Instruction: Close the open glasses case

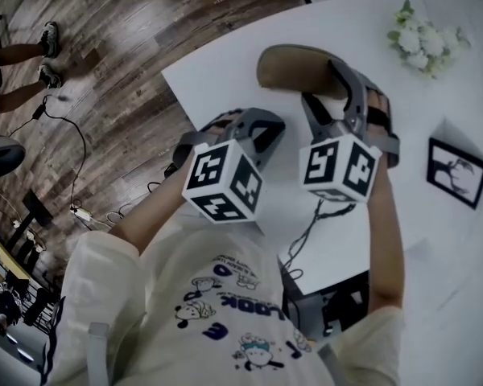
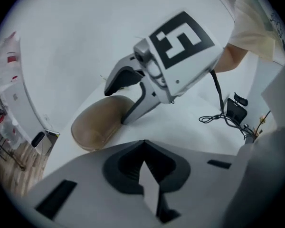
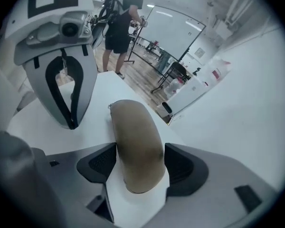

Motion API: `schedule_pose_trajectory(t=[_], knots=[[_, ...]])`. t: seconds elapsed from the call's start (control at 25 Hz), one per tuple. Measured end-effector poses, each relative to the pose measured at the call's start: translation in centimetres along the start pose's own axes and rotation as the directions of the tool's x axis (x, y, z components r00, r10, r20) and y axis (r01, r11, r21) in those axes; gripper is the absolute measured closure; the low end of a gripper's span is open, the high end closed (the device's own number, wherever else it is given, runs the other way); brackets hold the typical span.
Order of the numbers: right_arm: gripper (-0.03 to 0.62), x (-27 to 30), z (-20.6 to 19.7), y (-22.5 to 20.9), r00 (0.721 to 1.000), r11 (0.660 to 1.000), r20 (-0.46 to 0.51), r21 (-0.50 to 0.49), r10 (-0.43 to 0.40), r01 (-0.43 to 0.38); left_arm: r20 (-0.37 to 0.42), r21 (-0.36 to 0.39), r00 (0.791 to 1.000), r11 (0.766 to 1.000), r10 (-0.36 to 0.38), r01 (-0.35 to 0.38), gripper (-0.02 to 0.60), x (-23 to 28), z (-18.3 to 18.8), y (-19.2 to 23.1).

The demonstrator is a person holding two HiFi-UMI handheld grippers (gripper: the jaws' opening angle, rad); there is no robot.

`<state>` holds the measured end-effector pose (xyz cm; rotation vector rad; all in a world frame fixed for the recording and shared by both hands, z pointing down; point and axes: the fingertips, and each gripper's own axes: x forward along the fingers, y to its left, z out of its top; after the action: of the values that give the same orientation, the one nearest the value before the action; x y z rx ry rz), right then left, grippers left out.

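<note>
Case (image 3: 135,146) is lying on the white table (image 1: 362,30), near its far corner, long axis running away from the right claw (image 3: 137,167); the lid is sitting down on the base with no gap showing, so it is looking closed or very nearly so.

Right claw is straddling the near end of the case, both pads lying against its sides, gripping it; judged purpose: pinning the case so it is not sliding on the smooth table while the lid is being pressed home.

Left claw (image 2: 143,148) is fully closed, jaws meeting with nothing between them; it is hanging above the table just beside the case, not touching it; the closed jaws are making a blunt tip, suited to pushing a lid rather than grasping.

Judgement: task is at or near its end; whether the catch is engaging cannot be told from these views.
</note>
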<state>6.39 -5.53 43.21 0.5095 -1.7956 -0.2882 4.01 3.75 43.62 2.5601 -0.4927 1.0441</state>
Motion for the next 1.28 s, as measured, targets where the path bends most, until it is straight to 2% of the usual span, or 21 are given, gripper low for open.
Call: schedule_pose_trajectory(t=[0.08,0.16,0.2,0.24,0.28,0.36,0.48,0.52,0.6,0.64,0.68,0.76,0.92,1.04,1.28], knots=[[0.284,-1.0,0.5,-0.1,0.998,0.993,0.057,0.117,-0.008,0.001,0.015,-0.039,0.999,0.999,0.038,-0.038,0.581,-0.8,0.0,0.9],[0.284,-2.6,1.2,-0.7,0.992,0.968,0.124,0.252,-0.015,-0.017,0.038,-0.089,0.997,0.994,0.067,-0.063,0.582,-1.7,0.3,1.7],[0.284,-3.5,1.6,-1.1,0.986,0.943,0.161,0.332,-0.031,-0.025,0.054,-0.116,0.995,0.991,0.079,-0.072,0.581,-2.3,0.7,1.9],[0.284,-4.6,1.7,-1.5,0.979,0.905,0.196,0.425,-0.061,-0.029,0.073,-0.141,0.993,0.987,0.093,-0.082,0.582,-2.9,1.1,2.1],[0.284,-5.8,1.7,-1.9,0.969,0.852,0.225,0.523,-0.098,-0.035,0.096,-0.161,0.989,0.982,0.11,-0.094,0.581,-3.5,1.7,2.4],[0.286,-8.1,1.4,-2.4,0.948,0.718,0.267,0.693,-0.173,-0.064,0.146,-0.196,0.977,0.972,0.156,-0.126,0.582,-5.0,3.1,2.8],[0.291,-11.5,0.8,-2.6,0.907,0.503,0.296,0.857,-0.3,-0.113,0.213,-0.247,0.95,0.953,0.227,-0.173,0.582,-7.3,5.4,2.9],[0.318,-12.5,0.5,-2.7,0.895,0.43,0.276,0.897,-0.351,-0.107,0.23,-0.255,0.941,0.948,0.249,-0.188,0.581,-8.0,6.3,2.9],[0.469,-14.2,-0.2,-3.0,0.867,0.303,0.206,0.951,-0.454,-0.068,0.262,-0.254,0.923,0.943,0.281,-0.215,0.581,-9.3,7.9,2.9],[0.515,-15.0,-0.4,-3.1,0.853,0.257,0.177,0.965,-0.492,-0.052,0.28,-0.251,0.915,0.942,0.292,-0.224,0.582,-9.8,8.7,2.8],[0.536,-15.7,-0.5,-3.1,0.841,0.226,0.155,0.973,-0.519,-0.04,0.297,-0.248,0.906,0.941,0.301,-0.231,0.581,-10.3,9.4,2.6],[0.559,-17.1,-0.4,-3.1,0.82,0.201,0.126,0.98,-0.558,-0.014,0.325,-0.249,0.889,0.936,0.322,-0.248,0.581,-11.3,10.5,2.1],[0.582,-19.1,-0.2,-3.2,0.778,0.203,0.078,0.977,-0.624,0.065,0.378,-0.273,0.851,0.923,0.364,-0.273,0.581,-13.1,12.5,1.6],[0.591,-20.2,-0.2,-3.1,0.757,0.178,0.061,0.981,-0.651,0.073,0.4,-0.267,0.828,0.915,0.392,-0.304,0.581,-14.1,13.4,1.2],[0.591,-22.3,0.3,-3.0,0.719,0.16,0.041,0.982,-0.694,0.098,0.428,-0.255,0.792,0.899,0.435,-0.355,0.582,-15.8,14.4,0.9]])
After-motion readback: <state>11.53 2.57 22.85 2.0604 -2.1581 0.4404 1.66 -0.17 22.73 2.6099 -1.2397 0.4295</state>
